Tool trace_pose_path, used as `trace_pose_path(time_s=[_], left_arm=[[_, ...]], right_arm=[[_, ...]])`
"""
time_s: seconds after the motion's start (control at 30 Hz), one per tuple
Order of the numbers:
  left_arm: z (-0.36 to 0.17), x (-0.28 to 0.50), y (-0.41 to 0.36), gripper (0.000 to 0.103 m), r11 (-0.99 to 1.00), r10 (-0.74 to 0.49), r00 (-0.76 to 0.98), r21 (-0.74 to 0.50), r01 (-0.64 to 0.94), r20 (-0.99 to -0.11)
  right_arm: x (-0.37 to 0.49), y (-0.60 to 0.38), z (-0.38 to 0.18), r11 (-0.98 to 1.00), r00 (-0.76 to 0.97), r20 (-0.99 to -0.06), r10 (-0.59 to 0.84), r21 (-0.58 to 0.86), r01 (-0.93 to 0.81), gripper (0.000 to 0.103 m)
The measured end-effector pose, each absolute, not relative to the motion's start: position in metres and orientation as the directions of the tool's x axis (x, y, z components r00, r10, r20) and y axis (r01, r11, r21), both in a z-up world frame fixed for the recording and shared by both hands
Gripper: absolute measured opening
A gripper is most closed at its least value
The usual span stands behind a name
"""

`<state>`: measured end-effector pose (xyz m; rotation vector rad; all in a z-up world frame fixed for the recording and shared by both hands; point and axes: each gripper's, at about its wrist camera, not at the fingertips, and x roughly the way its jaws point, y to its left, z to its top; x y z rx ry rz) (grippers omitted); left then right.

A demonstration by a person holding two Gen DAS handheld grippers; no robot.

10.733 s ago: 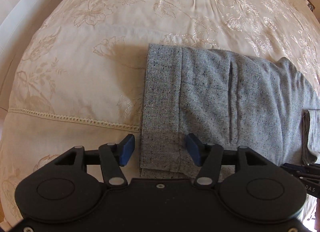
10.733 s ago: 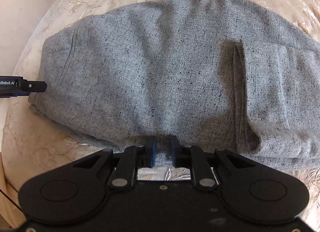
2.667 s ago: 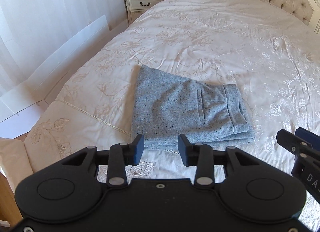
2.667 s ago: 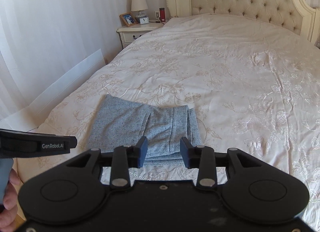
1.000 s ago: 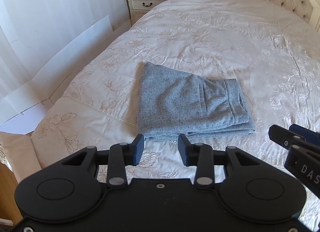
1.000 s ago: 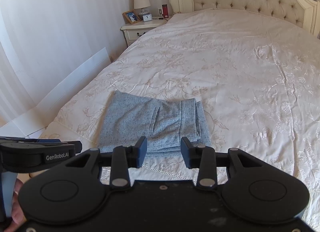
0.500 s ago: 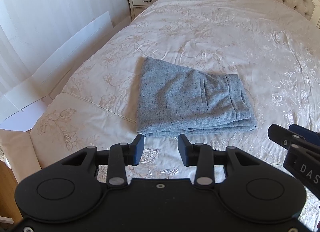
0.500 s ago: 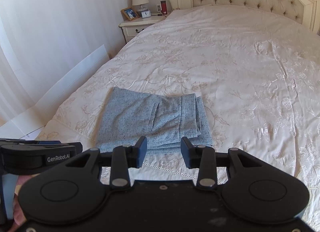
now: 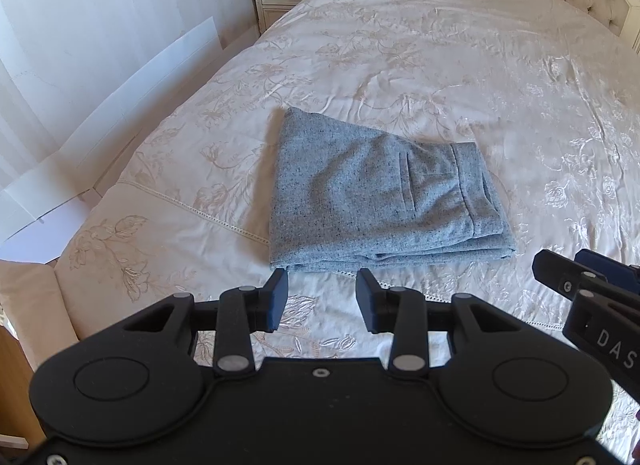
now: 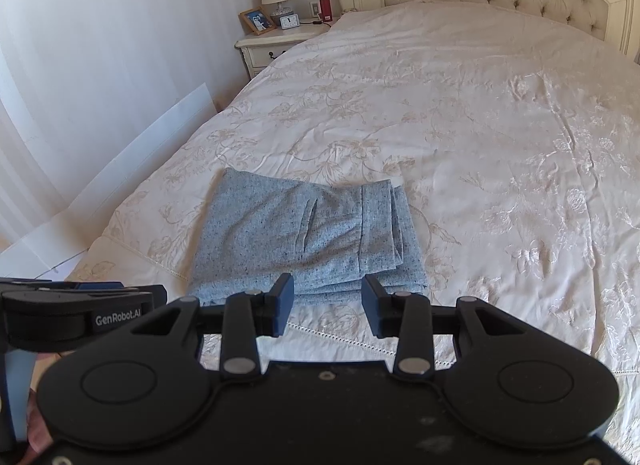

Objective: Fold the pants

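Pants [image 9: 380,193] folded, flat on bedspread [image 9: 460,65] near foot edge. Your left gripper [image 9: 322,299] and right gripper [image 10: 327,305] hover just short of pants, jaws parted, both empty.

The gray pants [image 9: 380,193] are folded into a small, flat, speckled stack. They lie on the bed [image 9: 460,65], near its foot edge and left side.
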<state>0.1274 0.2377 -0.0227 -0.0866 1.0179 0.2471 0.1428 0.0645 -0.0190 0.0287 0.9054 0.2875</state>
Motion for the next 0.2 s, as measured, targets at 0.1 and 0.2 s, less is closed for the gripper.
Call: trace_pose_path(time_s=[0.1,0.2], left_arm=[[-0.0241,0.1288,0.2382,0.048,0.971,0.16,0.502,0.044,-0.236,-0.85],[-0.0254,0.1302,0.2372,0.048,0.972,0.169,0.508,0.057,-0.229,-0.845]], right_arm=[[0.1445,0.0659,-0.0217,0.962,0.577,-0.775,0.256,0.147,-0.23,0.04],[0.1456,0.0675,-0.0232,0.963,0.573,-0.779,0.253,0.145,-0.227,0.04]])
